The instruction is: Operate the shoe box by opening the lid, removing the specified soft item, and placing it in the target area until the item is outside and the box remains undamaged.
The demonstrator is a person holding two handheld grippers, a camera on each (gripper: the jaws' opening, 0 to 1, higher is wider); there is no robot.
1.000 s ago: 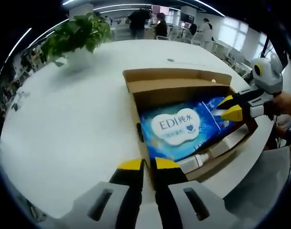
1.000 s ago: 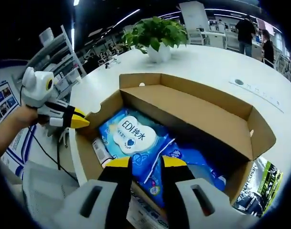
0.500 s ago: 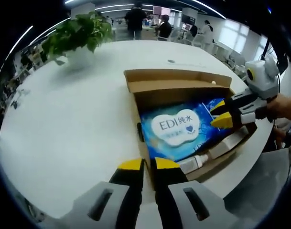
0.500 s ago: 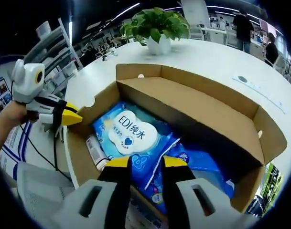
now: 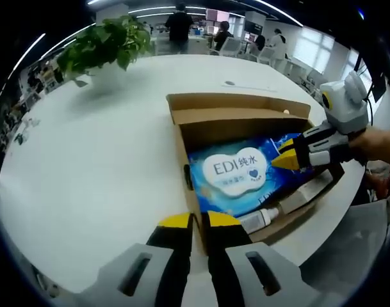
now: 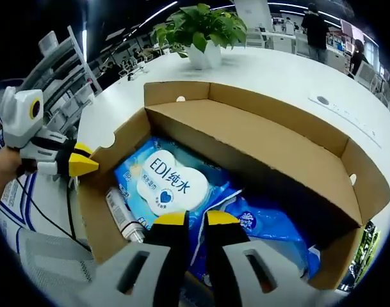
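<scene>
An open cardboard shoe box (image 5: pixel 239 105) (image 6: pixel 246 137) lies on the white table, its lid folded back. Inside lies a soft blue wipes pack (image 5: pixel 236 169) (image 6: pixel 162 182) with a white "EDI" label. My right gripper (image 6: pixel 195 219) (image 5: pixel 278 161) reaches down into the box, jaws pinched together on the pack's crinkled blue end. My left gripper (image 5: pixel 200 220) (image 6: pixel 86 167) is shut with nothing in it and hovers just outside the box's end wall, a hand holding it.
A small white tube (image 5: pixel 262 219) (image 6: pixel 124 214) lies along the box wall beside the pack, and a second blue pack (image 6: pixel 265 224) lies deeper in. A potted plant (image 5: pixel 105 45) (image 6: pixel 198 29) stands at the table's far side. People stand in the background.
My right gripper has moved down into the box and its jaws have narrowed onto the pack's end. The left gripper stays where it was, shut.
</scene>
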